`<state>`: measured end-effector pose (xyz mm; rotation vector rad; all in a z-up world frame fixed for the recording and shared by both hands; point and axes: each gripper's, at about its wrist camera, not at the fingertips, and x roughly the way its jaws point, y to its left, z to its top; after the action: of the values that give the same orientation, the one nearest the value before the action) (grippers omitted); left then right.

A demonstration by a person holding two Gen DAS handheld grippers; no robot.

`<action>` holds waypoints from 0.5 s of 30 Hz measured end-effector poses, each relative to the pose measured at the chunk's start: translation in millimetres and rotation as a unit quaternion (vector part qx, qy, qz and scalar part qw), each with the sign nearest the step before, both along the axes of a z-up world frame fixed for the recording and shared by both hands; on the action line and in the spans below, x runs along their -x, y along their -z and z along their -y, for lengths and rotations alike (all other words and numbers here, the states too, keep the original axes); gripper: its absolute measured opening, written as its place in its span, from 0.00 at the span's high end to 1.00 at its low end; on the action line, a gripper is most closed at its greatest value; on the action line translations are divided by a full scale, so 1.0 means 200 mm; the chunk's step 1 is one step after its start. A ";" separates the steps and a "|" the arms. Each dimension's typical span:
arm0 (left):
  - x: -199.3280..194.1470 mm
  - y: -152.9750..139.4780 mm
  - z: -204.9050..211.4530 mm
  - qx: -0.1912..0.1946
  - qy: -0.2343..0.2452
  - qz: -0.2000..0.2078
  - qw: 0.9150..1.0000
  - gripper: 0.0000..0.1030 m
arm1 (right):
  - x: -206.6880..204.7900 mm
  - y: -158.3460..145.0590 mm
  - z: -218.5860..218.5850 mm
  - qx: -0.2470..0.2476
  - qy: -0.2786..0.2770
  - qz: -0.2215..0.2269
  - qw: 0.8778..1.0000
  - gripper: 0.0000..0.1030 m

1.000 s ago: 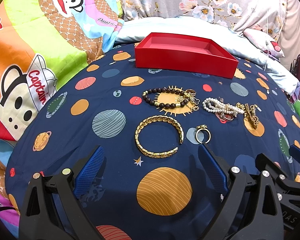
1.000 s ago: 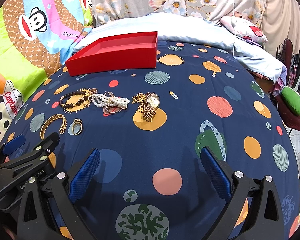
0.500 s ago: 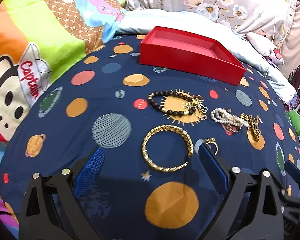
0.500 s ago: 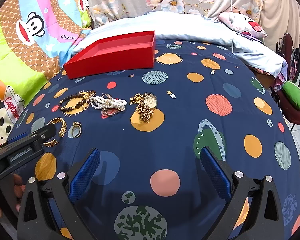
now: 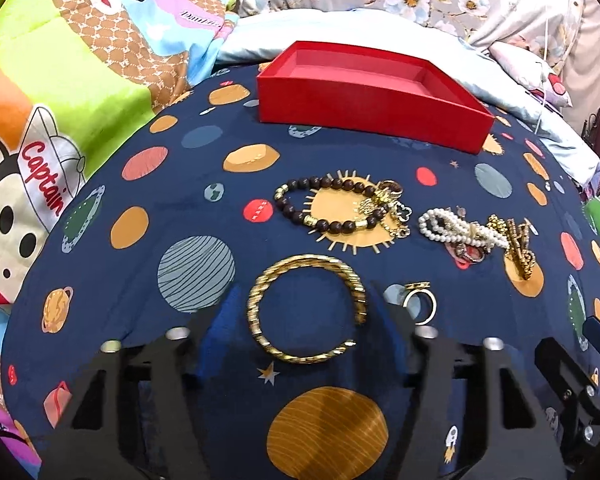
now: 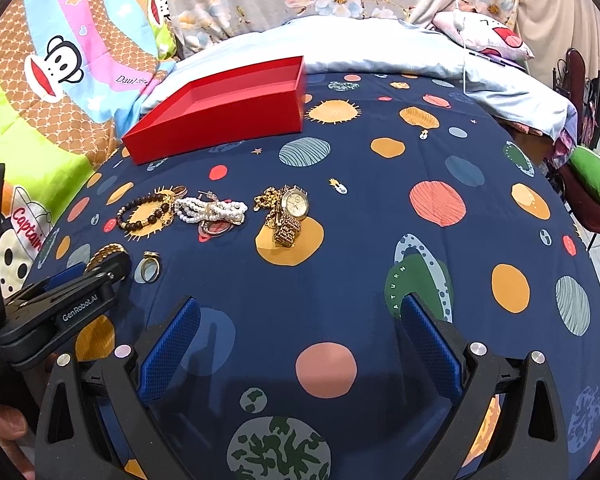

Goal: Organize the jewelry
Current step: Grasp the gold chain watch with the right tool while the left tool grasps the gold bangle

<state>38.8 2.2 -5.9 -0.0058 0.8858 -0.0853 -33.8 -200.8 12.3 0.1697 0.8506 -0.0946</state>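
Note:
A gold bangle (image 5: 306,308) lies on the navy planet bedspread between the blurred blue pads of my left gripper (image 5: 306,320), whose jaws stand close on either side of it, not clearly touching. A gold ring (image 5: 420,306) lies just right of it. Beyond lie a dark bead bracelet (image 5: 332,206), a pearl bracelet (image 5: 460,230) and a gold watch (image 6: 290,212). An open red box (image 5: 364,92) stands at the back. My right gripper (image 6: 300,340) is open and empty over the bedspread, nearer than the jewelry.
A cartoon monkey quilt (image 5: 60,80) rises at the left. A pale blue pillow (image 6: 380,48) and floral fabric lie behind the box. The bed edge drops at the right, by a green cushion (image 6: 594,178).
My left gripper has moved forward and lower around the gold bangle, and its jaws have narrowed. The right gripper has barely moved.

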 end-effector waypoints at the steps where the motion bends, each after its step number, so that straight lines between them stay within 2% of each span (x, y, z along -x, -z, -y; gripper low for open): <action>1: 0.00 0.00 0.00 0.005 0.004 0.000 1.000 0.47 | 0.00 0.00 0.00 -0.002 0.000 0.001 1.000 0.05; 6: 0.01 -0.02 -0.01 0.026 0.011 -0.002 1.000 0.47 | -0.03 0.00 0.02 -0.009 -0.001 -0.001 1.000 0.07; 11: 0.02 -0.04 -0.05 0.031 -0.004 0.006 0.999 0.47 | -0.12 -0.03 0.02 -0.005 -0.008 -0.010 1.000 0.24; 15: 0.01 -0.02 -0.07 0.033 -0.008 0.003 0.999 0.47 | -0.24 -0.03 0.01 0.009 -0.012 -0.021 1.000 0.42</action>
<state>36.8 16.1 -2.3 -0.0743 0.8760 -0.1007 13.2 -202.6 17.8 0.1418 0.8924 -0.0828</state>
